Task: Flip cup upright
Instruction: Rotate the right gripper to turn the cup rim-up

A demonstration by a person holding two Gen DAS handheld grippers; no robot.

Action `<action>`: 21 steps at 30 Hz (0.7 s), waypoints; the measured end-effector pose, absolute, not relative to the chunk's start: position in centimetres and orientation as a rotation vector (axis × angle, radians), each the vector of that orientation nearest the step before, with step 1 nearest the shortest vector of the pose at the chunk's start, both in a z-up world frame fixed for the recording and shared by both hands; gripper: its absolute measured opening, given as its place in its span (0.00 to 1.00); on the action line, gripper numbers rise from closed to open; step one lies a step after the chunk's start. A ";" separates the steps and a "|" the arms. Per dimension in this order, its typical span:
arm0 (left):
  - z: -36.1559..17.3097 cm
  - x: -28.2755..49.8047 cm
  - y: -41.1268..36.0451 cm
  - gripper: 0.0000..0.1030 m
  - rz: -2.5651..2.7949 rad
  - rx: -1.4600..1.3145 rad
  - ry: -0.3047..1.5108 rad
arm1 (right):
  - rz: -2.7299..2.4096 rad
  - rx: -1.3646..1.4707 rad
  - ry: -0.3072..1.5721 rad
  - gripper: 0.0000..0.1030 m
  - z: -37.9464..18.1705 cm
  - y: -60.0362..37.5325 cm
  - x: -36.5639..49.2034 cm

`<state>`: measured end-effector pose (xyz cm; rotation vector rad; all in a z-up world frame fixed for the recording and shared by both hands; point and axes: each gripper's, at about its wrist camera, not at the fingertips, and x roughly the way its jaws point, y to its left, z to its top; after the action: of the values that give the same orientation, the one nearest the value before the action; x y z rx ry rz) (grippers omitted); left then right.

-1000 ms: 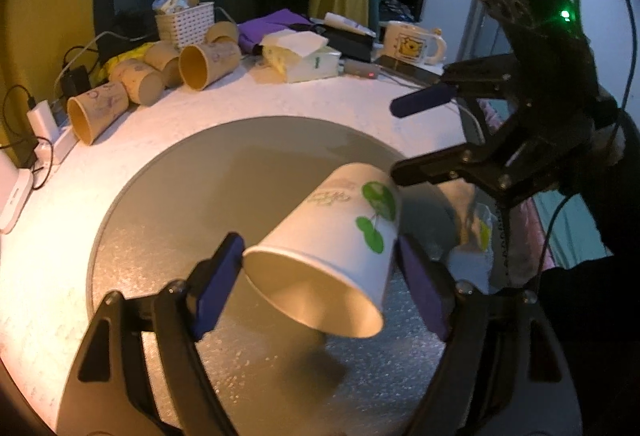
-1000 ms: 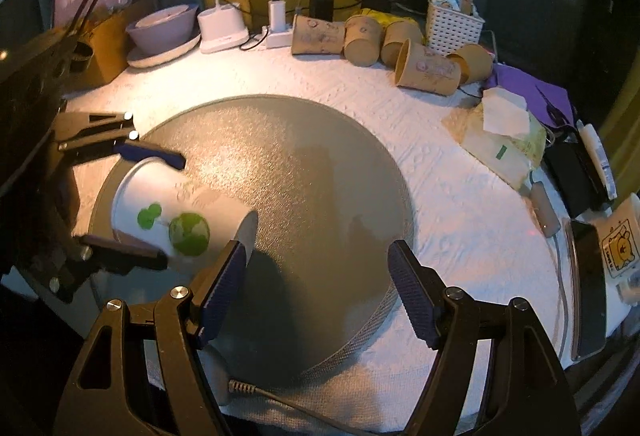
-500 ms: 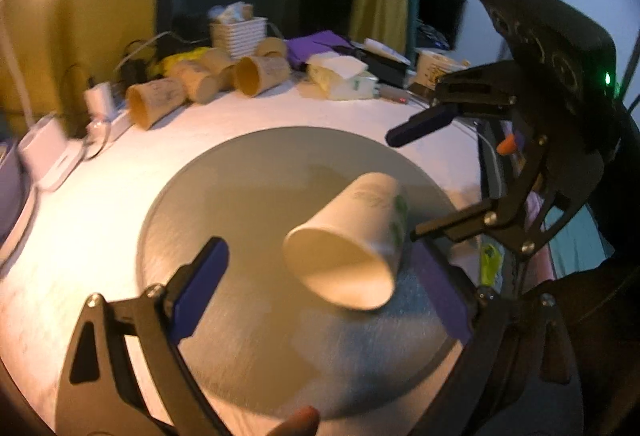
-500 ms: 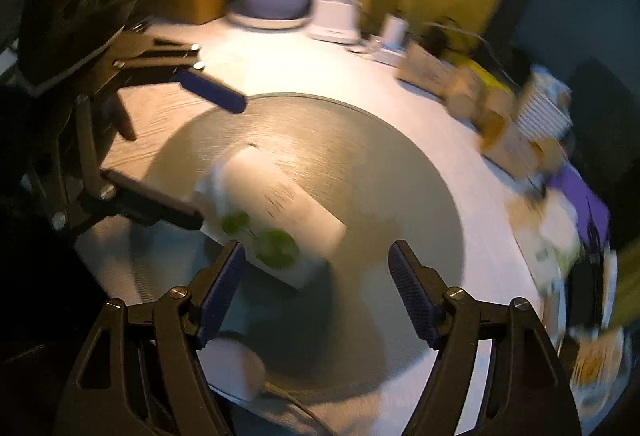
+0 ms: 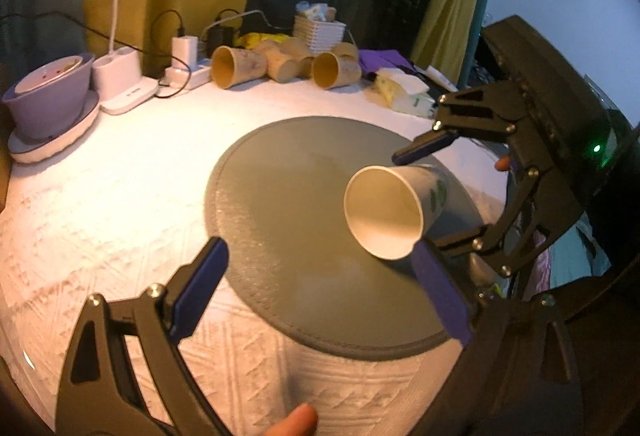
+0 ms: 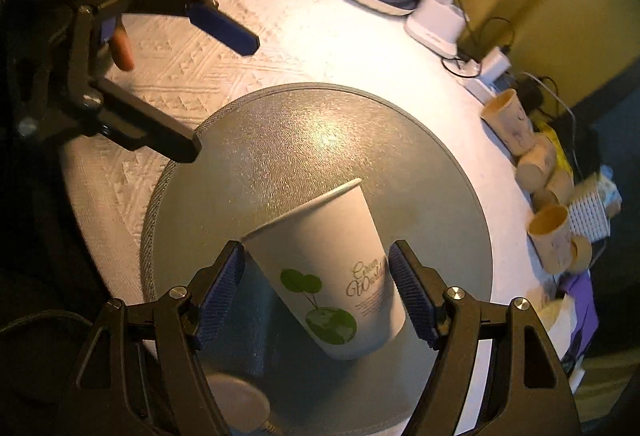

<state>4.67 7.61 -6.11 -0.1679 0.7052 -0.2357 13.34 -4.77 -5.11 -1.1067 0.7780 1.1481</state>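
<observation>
Between the blue pads of the right gripper (image 6: pixel 316 292), white paper cup (image 6: pixel 332 272) with green leaf print, tilted, rim up and away toward the far side, base low and nearest the camera. Narrowed onto the cup body, right pad touching its side, left pad (image 6: pixel 220 292) at or just off the wall near the rim; hard to tell through the fisheye whether that side truly presses. Seen from the left wrist, same cup (image 5: pixel 394 210) with open mouth facing the lens, over the near-right part of the round grey mat (image 5: pixel 288 204), right gripper (image 5: pixel 440 192) closing on it from beyond with one finger above and one below. Seemingly raised off the mat, judging by the shadow under it, though not certain.

Left gripper (image 5: pixel 320 288) spread wide, holding nothing, one pad (image 5: pixel 200 284) over the white textured cloth (image 5: pixel 100 216), the other low beside the cup's rim, just apart from it. From the right wrist, left gripper (image 6: pixel 224 92) well apart from the cup, over the mat's far-left edge.

Along the back edge, brown paper cups (image 5: pixel 236 66) lying on their sides, a white woven basket (image 5: pixel 318 32), a purple bowl (image 5: pixel 48 100) and a lamp base (image 5: pixel 122 78).
</observation>
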 end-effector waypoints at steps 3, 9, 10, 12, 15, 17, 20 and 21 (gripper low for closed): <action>-6.2 4.6 8.0 0.91 -0.230 -0.176 0.703 | 1.142 -1.146 0.787 0.75 -5.7 -3.6 13.6; -6.8 4.8 8.4 0.91 -0.231 -0.172 0.712 | 1.137 -1.183 0.825 0.75 -6.5 -1.7 14.2; -6.8 4.8 8.4 0.91 -0.231 -0.176 0.709 | 1.137 -1.184 0.836 0.75 -6.6 -1.4 14.4; -6.9 4.7 8.6 0.91 -0.227 -0.181 0.705 | 1.135 -1.188 0.851 0.74 -6.9 -1.0 14.8; -7.0 4.5 8.8 0.91 -0.208 -0.191 0.699 | 1.149 -1.174 0.863 0.70 -6.9 -0.6 15.2; -6.9 4.6 9.0 0.91 -0.195 -0.197 0.694 | 1.155 -1.152 0.863 0.70 -6.5 -0.5 15.4; -7.0 4.8 9.3 0.91 -0.180 -0.207 0.691 | 1.130 -1.097 0.839 0.70 -5.6 -0.6 15.7; -7.1 4.9 9.3 0.91 -0.176 -0.207 0.693 | 1.119 -1.060 0.832 0.70 -5.2 -0.8 16.1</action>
<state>4.88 9.33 -7.06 -0.2071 0.6933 -0.1762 16.14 -0.82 -5.18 -1.0600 0.8325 1.1187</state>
